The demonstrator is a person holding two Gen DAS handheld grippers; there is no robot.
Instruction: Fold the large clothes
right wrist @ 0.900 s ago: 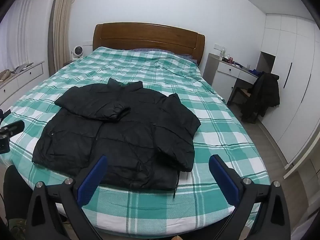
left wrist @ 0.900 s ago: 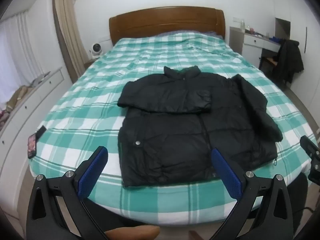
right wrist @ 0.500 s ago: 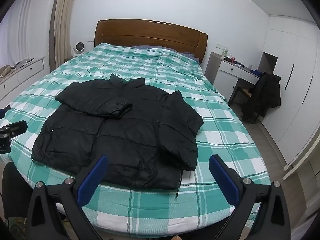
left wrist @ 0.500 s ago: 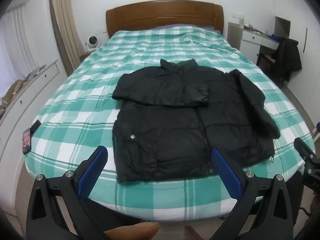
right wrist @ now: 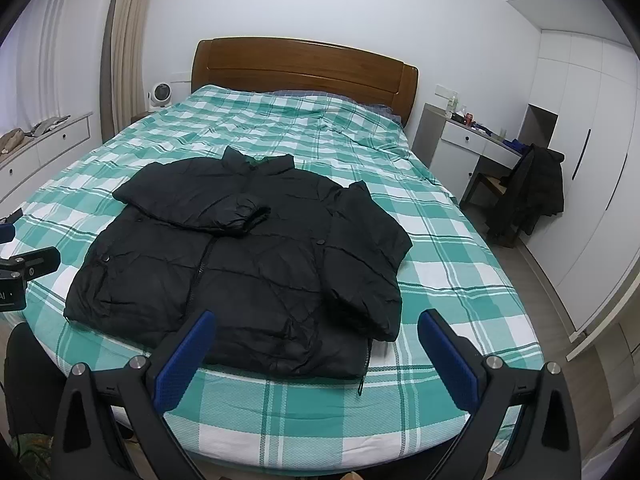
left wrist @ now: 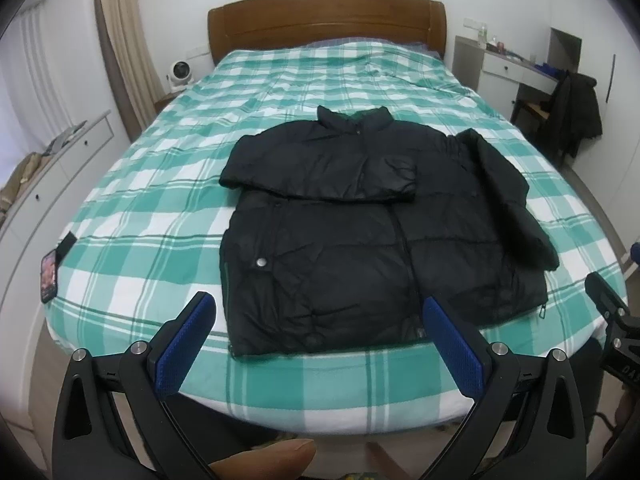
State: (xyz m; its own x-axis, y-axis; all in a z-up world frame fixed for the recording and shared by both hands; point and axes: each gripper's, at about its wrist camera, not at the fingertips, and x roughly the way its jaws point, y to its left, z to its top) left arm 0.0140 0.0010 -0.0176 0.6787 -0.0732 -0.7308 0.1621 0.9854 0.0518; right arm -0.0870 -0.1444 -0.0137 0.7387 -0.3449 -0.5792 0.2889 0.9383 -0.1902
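Currently the black puffer jacket (left wrist: 360,232) lies front-up on the bed (left wrist: 152,208), near the foot end, collar toward the wooden headboard (left wrist: 326,20). Its zip is closed down the middle. One sleeve is folded across the chest, cuff ending near the centre line; the other sleeve (left wrist: 508,196) lies along the jacket's side toward the desk, cuff close to the hem. A metal snap shows on the lower front panel. The hem sits just short of the mattress edge. Bed cover is a green-and-white check, mostly flat. Left gripper (left wrist: 320,344): jaws spread wide, blue pads (left wrist: 184,344) apart, nothing between them, hanging over the foot of the bed short of the hem. Right gripper (right wrist: 316,356): likewise wide apart and empty, aimed downward at the jacket's lower corner on the loose-sleeve side. In each wrist view part of the other gripper shows at the frame edge. A fingertip (left wrist: 264,460) of the person shows at the bottom of the left wrist view. A phone (left wrist: 49,276) lies at the bed's edge on the window side. Beyond: a small white fan (left wrist: 180,74) beside the headboard, a white desk (right wrist: 476,140) with small items, a chair with a dark coat (right wrist: 536,188) draped over it, white wardrobe doors (right wrist: 592,160).
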